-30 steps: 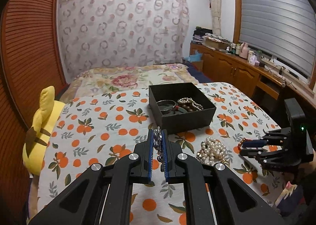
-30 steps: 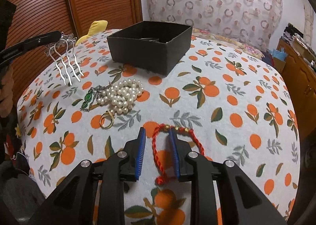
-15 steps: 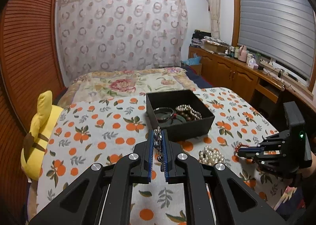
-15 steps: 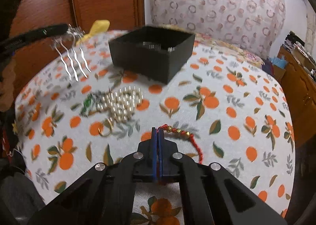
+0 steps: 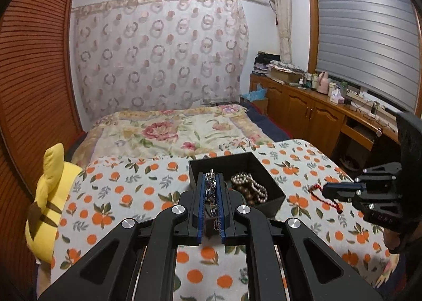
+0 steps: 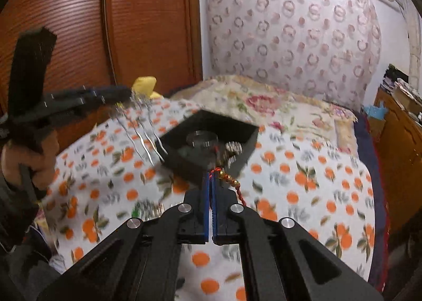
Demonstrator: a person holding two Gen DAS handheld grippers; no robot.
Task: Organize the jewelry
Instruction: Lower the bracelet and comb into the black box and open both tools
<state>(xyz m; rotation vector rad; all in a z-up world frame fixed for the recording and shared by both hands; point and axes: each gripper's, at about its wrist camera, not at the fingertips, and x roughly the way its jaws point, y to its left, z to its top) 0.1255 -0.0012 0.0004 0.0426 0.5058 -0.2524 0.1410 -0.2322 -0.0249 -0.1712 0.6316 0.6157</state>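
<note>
A black open box sits on the orange-print blanket, with a beaded strand and a bangle inside. My left gripper is shut on a silver hair comb, held in the air at the box's near-left edge. In the right wrist view its tines hang down beside the box. My right gripper is shut on a red cord bracelet with gold beads. The bracelet hangs off the blanket just short of the box, and its red tail dangles from the right gripper.
A yellow plush toy lies at the bed's left edge. A blurred pile of pearls with a green piece rests on the blanket below the comb. Wooden cabinets line the right wall, and slatted wardrobe doors the left.
My right gripper shut on the red bracelet and lifted it off the blanket toward the box. My left gripper carried the comb up and closer to the box.
</note>
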